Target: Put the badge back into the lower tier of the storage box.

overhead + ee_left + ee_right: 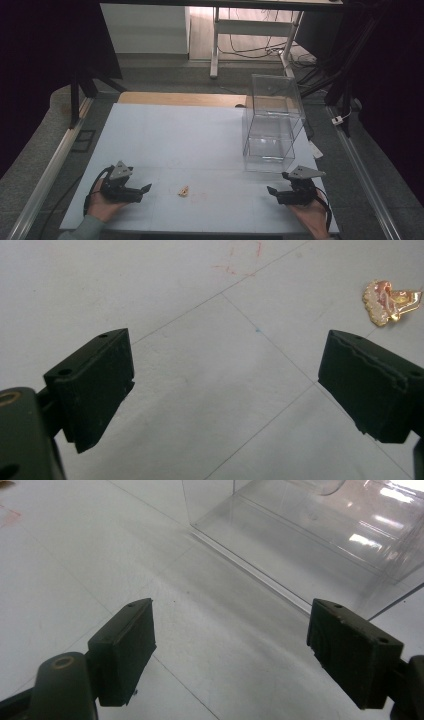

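High view: left gripper (131, 189) at lower left and right gripper (284, 192) at lower right rest on the white table (165, 135), a small gold-and-pink trinket (183, 190) lying loose between them; the clear two-tier box (272, 122), right of centre, looks empty, so any placing seems not yet begun. Left gripper view: jaws wide apart, holding nothing, trinket (389, 301) at upper right. Right gripper view: jaws wide apart, empty, box (320, 530) at upper right, nothing inside.

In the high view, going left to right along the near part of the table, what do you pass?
Left gripper → small gold and pink trinket → right gripper, with the clear plastic box standing farther back, above that gripper.
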Demonstrator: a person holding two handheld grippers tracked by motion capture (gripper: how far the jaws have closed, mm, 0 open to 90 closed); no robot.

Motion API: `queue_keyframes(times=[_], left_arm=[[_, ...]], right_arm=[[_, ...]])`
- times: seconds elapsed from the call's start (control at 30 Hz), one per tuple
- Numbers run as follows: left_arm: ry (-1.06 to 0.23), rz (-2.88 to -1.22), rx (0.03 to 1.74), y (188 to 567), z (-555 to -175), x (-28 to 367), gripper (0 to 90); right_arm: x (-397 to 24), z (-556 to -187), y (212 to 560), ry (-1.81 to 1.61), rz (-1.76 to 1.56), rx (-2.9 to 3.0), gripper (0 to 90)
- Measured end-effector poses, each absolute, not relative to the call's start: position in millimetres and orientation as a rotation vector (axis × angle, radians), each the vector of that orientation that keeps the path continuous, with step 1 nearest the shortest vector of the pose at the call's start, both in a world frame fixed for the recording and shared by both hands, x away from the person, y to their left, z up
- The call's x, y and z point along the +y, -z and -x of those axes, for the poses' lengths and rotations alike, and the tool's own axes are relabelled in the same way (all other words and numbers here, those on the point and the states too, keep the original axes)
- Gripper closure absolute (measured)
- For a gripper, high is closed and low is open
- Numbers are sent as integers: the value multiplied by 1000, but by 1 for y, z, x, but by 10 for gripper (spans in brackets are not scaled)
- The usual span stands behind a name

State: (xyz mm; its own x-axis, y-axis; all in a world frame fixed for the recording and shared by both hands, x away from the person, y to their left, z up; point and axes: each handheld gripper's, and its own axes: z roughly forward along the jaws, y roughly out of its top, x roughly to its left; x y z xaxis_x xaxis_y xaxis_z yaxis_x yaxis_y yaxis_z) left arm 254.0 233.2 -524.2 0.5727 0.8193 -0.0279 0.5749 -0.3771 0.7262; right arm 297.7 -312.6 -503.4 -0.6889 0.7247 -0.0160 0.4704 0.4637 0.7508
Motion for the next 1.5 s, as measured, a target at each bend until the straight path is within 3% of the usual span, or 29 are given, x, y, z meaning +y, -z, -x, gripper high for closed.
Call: queue_keyframes(times=[0.67,1.5], left_arm=[[-442,-2083,1109,523,-253,234,80],[-430,-2097,1107,524,-253,231,83]], right_arm=[[-309,-296,502,-1067,-1005,2404,210],[-267,-296,494,-1126,-926,2491,219]])
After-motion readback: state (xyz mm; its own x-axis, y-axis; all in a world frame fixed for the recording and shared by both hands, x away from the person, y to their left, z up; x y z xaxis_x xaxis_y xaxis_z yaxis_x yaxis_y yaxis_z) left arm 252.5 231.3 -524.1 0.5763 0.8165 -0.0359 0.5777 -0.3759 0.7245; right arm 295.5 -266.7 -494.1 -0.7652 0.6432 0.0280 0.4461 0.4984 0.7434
